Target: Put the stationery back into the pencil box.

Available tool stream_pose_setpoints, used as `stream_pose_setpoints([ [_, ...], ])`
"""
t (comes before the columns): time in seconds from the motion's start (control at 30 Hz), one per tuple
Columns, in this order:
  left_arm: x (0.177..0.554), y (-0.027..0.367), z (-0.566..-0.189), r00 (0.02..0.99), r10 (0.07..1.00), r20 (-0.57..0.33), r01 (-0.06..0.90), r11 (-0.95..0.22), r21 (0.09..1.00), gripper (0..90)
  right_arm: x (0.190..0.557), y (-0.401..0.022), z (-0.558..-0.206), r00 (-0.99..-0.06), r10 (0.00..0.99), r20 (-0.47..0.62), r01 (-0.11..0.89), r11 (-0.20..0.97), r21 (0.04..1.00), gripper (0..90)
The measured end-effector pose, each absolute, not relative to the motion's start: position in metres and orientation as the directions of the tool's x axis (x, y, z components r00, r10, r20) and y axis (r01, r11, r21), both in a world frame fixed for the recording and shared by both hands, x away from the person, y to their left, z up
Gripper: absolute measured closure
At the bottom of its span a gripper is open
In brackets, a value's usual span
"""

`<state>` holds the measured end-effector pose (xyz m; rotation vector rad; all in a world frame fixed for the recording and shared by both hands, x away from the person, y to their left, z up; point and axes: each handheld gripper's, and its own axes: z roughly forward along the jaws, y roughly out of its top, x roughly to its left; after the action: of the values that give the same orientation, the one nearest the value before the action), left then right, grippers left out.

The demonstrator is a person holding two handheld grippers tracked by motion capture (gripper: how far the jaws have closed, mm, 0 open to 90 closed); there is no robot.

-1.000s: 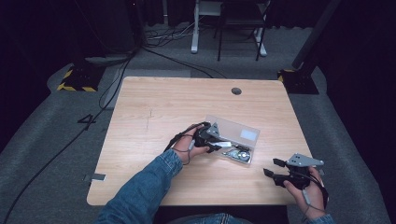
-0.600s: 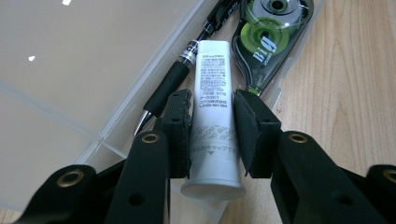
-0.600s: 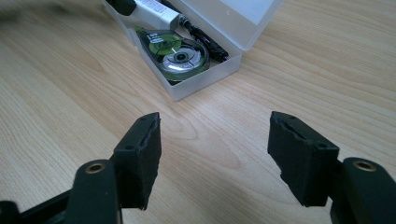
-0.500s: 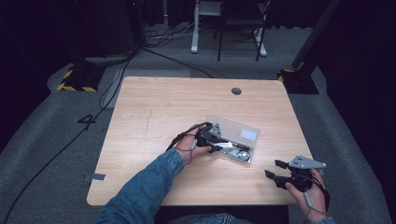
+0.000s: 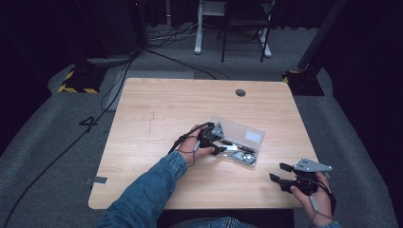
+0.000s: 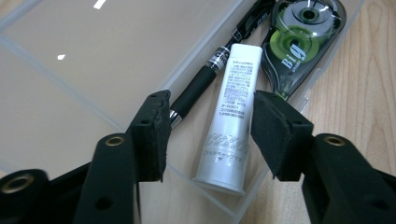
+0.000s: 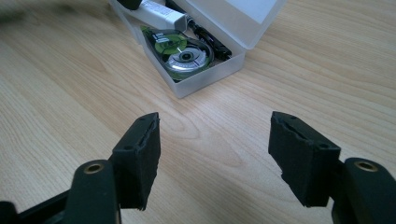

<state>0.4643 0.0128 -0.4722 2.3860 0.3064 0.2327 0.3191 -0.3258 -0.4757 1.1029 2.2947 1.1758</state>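
A clear plastic case (image 5: 247, 137) lies open on the wooden table (image 5: 157, 109). Inside it are a white glue stick (image 6: 231, 112), a black pen (image 6: 198, 86) and a green correction tape roller (image 6: 303, 37). My left gripper (image 6: 212, 116) reaches over the case's near end. Its jaws have just been opening and now stand apart on either side of the glue stick without pressing it. My right gripper (image 7: 215, 140) is open over bare wood near the table's front right, with the case (image 7: 210, 77) and the tape roller (image 7: 182, 53) ahead of it.
The case's lid (image 6: 107, 46) lies flat beside the tray, hinged open. A round cable hole (image 5: 240, 92) sits near the table's far edge. Cables and a chair base lie on the dark floor beyond.
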Motion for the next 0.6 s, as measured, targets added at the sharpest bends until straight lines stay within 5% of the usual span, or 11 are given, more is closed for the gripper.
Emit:
stream_pose_setpoints([
  [0.23, 0.461, 0.023, -0.459, 0.935, 0.346, 0.071, 0.195, -0.674, 0.712, 33.7, 0.322, -0.326, -0.474, -0.640, 0.767, 0.051, 0.482, 0.348, 0.804, 35.0],
  [0.6, 0.442, 0.049, -0.437, 0.899, 0.433, 0.067, 0.239, -0.612, 0.754, 30.1, 0.338, -0.318, -0.472, -0.655, 0.755, 0.042, 0.459, 0.353, 0.815, 33.9],
])
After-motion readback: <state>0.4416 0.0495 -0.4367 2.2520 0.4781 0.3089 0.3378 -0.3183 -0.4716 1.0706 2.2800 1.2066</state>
